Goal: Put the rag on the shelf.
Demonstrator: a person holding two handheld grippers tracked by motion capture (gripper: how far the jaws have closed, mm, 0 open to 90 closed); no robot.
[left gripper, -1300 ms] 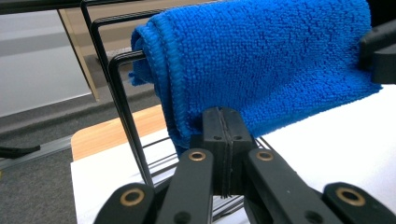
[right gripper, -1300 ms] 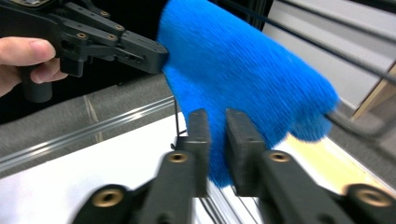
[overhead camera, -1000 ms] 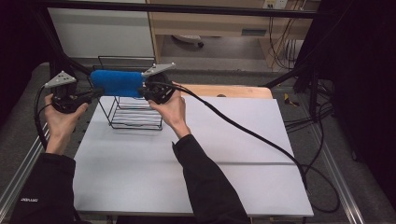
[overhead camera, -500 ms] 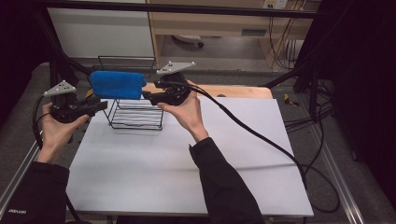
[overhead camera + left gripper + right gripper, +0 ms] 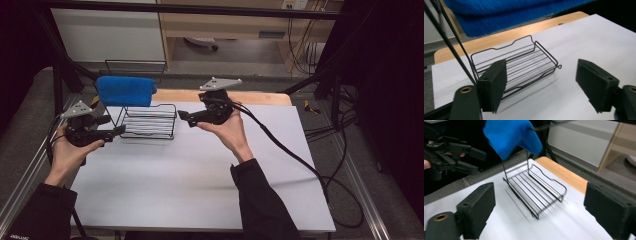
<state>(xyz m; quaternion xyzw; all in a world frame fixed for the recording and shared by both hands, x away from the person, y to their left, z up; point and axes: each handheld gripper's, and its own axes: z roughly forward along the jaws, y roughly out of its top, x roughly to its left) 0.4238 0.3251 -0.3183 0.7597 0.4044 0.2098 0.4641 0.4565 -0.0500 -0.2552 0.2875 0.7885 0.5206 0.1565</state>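
Blue towel (image 5: 126,90) hangs draped over the top rail of the black wire rack (image 5: 148,121) on the white surface (image 5: 200,185). Both tongs, left (image 5: 119,131) and right (image 5: 183,116), have just been opening, empty, either side of it.

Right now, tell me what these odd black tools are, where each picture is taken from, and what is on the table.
A person holds a hand-held two-jaw gripper in each hand: the left gripper and the right gripper. One picture looks down from above the table; the other two come from cameras riding on each gripper, looking along its black jaws. On the white table stands a black wire rack with a blue towel draped over its tall back frame. Both grippers' jaws have just been opening; nothing is between them, so neither holds anything.
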